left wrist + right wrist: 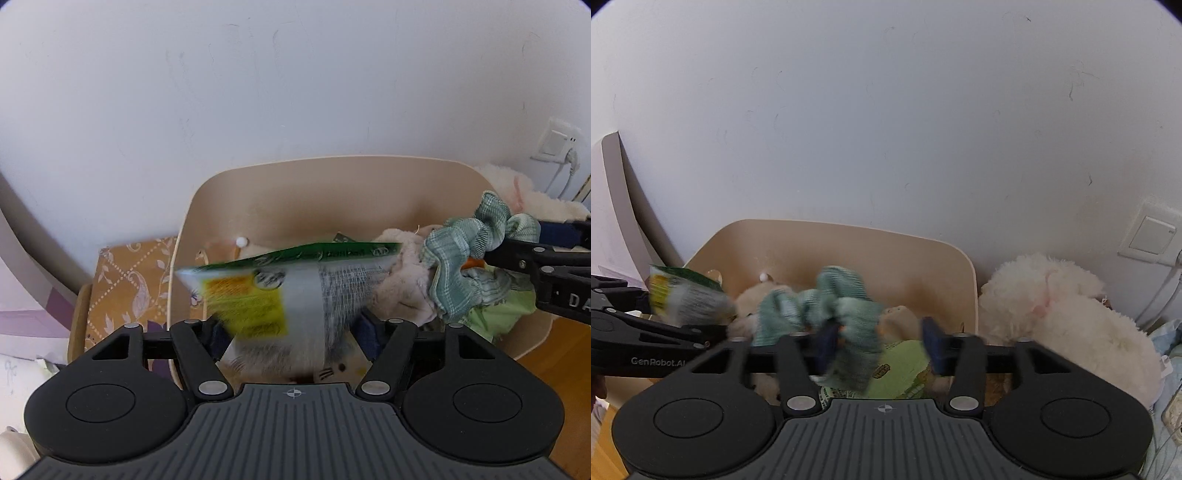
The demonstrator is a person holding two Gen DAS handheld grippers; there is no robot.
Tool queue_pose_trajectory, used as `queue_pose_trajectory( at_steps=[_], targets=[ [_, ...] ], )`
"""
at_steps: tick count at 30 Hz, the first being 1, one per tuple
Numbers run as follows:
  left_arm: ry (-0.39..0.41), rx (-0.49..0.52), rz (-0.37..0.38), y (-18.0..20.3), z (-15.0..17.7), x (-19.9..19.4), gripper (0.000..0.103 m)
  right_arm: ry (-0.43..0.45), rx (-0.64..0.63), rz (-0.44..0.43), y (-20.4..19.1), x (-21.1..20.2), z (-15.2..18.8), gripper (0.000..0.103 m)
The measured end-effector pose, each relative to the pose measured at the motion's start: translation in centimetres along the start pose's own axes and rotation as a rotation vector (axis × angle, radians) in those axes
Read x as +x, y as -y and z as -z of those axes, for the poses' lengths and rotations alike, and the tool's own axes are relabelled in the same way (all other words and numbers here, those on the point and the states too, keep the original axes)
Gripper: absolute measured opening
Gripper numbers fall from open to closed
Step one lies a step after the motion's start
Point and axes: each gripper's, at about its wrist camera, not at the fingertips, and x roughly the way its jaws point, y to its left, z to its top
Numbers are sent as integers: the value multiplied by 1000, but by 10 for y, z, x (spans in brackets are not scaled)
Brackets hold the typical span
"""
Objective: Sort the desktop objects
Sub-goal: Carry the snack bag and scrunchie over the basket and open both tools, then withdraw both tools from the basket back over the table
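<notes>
Left wrist view: left hand-held gripper (291, 332) spread wide, blurred green-and-yellow snack packet (280, 291) between its fingers above the beige bin (295, 177), contact unclear. Right wrist view: right hand-held gripper (882, 343) released, jaws apart; green plaid scrunchie (820, 310) beside the left finger, over the bin.

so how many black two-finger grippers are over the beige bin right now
2. The left gripper sits at the beige plastic bin's left side with a blurred green and yellow packet between its jaws; the right gripper is further right, by a green plaid scrunchie.
</notes>
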Motion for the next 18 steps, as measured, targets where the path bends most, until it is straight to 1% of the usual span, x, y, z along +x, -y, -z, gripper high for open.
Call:
queue_pose_trajectory(
  at_steps=[2,3,4,7,13,18],
  targets=[
    [13,2,-4,-3,6,-6,67,2,10,-6,0,-2,0,67],
    [18,-1,-6,-6,7,-9,67,1,11,-8,0,-4,0,70],
    [21,-10,-6,-9,7,-10,67,1,11,-8,-1,-5,-1,76],
    [31,-24,-4,-14,7,-17,68,9,9,-13,0,-8,1,86],
    [66,-15,-12,-24,12,-37,69,51,-6,-18,-2,-25,5,97],
    [105,-38,-4,-33,26,-56,70,58,23,-31,-4,-47,12,102]
  ],
)
